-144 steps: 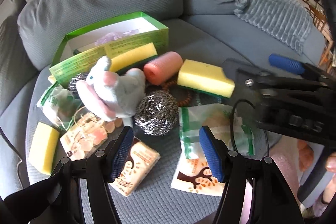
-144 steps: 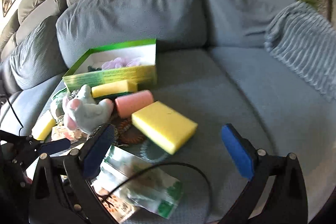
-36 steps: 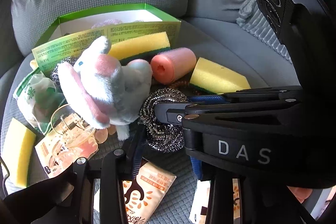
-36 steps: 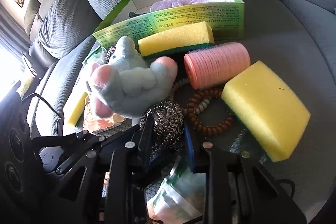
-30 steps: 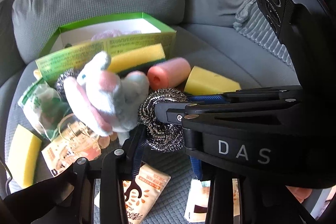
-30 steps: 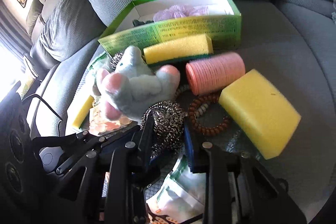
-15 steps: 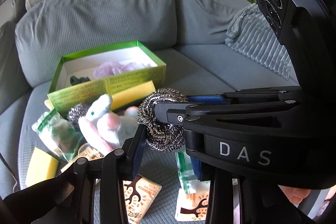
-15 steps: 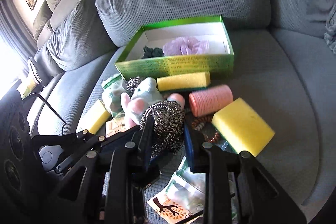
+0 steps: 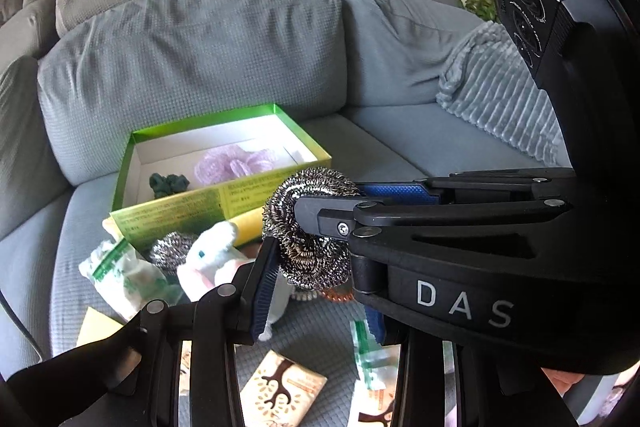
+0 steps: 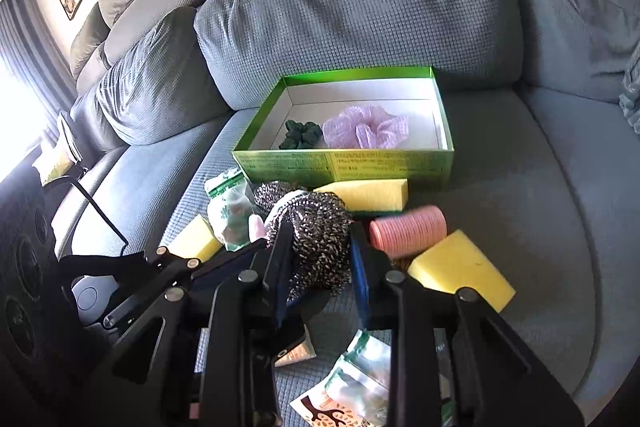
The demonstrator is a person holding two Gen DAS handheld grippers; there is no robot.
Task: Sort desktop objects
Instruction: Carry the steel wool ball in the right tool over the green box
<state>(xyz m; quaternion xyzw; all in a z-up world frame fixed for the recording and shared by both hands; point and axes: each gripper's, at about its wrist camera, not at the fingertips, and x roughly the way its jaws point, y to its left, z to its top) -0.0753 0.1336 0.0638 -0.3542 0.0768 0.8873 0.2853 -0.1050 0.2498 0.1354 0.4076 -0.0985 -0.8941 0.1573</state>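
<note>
A steel wool scourer (image 9: pixel 316 227) is held between both grippers, lifted above the sofa seat. My left gripper (image 9: pixel 316 291) is shut on it from below. My right gripper (image 10: pixel 320 247) is shut on the same scourer (image 10: pixel 320 231), and its body crosses the left wrist view from the right. An open green box (image 10: pixel 344 163) stands behind, holding a purple scrunchie (image 10: pixel 366 131) and a dark green scrunchie (image 10: pixel 300 135). It also shows in the left wrist view (image 9: pixel 176 211).
On the grey seat lie a second scourer (image 9: pixel 170 247), a plush toy (image 9: pixel 208 259), yellow sponges (image 10: pixel 460 269) (image 10: pixel 368 193), a pink hair roller (image 10: pixel 408 229), green-topped bags (image 9: pixel 124 275) and tissue packets (image 9: pixel 280 395). A folded blanket (image 9: pixel 500 95) lies at the right.
Both grippers have risen together with the scourer, away from the pile. The box interior has come into fuller view and the objects look smaller below.
</note>
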